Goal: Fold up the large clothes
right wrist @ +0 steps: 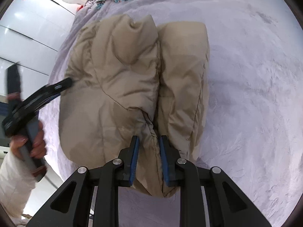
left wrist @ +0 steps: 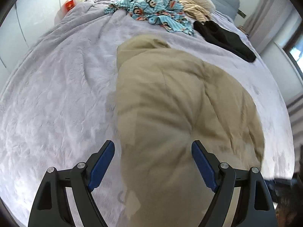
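Note:
A puffy tan jacket lies folded lengthwise on a lilac bed blanket. My left gripper stands wide open over the jacket's near end, its blue pads clear of the fabric. In the right wrist view the jacket shows two padded halves side by side. My right gripper is shut on a bunched fold at the seam between them. At the left of that view, one of the left gripper's fingers reaches the jacket's left edge, held by a person's hand.
At the far end of the bed lie a blue cartoon-print garment, a cream knitted piece and a black garment. White cabinet fronts stand left of the bed. Bare blanket spreads to the jacket's right.

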A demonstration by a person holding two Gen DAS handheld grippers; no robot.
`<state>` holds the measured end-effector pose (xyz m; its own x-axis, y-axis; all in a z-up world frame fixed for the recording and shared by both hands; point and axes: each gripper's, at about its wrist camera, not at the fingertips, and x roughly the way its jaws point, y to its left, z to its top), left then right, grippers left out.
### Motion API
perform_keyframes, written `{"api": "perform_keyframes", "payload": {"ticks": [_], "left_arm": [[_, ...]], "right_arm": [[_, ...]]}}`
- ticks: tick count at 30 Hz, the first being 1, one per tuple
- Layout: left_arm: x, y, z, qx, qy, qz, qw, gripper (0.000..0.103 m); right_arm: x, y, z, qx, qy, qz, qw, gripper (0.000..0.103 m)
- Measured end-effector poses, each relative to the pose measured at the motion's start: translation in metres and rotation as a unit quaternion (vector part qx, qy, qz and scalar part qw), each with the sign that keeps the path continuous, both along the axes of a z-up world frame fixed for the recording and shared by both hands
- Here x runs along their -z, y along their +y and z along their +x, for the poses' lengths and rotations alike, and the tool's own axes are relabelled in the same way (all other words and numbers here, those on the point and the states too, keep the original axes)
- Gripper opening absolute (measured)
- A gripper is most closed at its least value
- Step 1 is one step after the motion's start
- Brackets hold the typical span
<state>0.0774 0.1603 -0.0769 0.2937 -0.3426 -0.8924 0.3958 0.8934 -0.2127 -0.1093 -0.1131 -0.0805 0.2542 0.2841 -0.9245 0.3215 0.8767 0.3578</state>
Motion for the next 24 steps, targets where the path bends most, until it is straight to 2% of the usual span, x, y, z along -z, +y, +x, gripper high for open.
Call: {"api": "perform_keyframes", "payload": {"ticks": [3,6,7,8,11,13,14,19,22,24], "left_arm": [[0.012,0.006,-0.023,0.029,0.011,0.02,0.9993,0.084],[0.025,0.011,-0.034,0.026,0.015,0.024,0.9993,0.085],[0.03,0.011,-0.034,0.02,0.018,0.023,0.9994,0.094],[0.034,0.012,-0.034,0.014,0.017,0.029,0.9993,0.099],[0.043,0.011,-0.032,0.012,0.029,0.027,0.9992,0.1],[0.043,0.009,-0.033,0.018,0.017,0.034,0.9991,0.1],[0.043,0.009,-0.033,0.019,0.012,0.039,0.999,0.1],[0.046,0.005,-0.029,0.019,0.02,0.039,0.9989,0.1],[0.045,-0.003,-0.028,0.026,0.016,0.05,0.9983,0.1],[0.045,-0.008,-0.027,0.03,0.016,0.055,0.9979,0.1]], "right_arm": [[0.015,-0.002,-0.001,0.015,0.012,0.008,1.0,0.025],[0.031,0.0,-0.003,0.015,0.029,0.009,0.999,0.025],[0.038,0.002,-0.004,0.01,0.036,0.005,0.999,0.025],[0.042,0.003,-0.005,0.006,0.04,0.0,0.999,0.025],[0.054,0.005,-0.005,-0.001,0.058,-0.007,0.998,0.025],[0.05,0.003,-0.006,0.002,0.065,-0.007,0.998,0.025],[0.042,0.001,-0.006,0.004,0.059,-0.011,0.998,0.025],[-0.025,-0.013,0.013,0.044,-0.063,-0.013,0.997,0.025],[-0.035,-0.017,0.051,0.046,-0.094,-0.03,0.994,0.025],[-0.023,-0.021,0.08,0.05,-0.086,-0.045,0.994,0.025]]}}
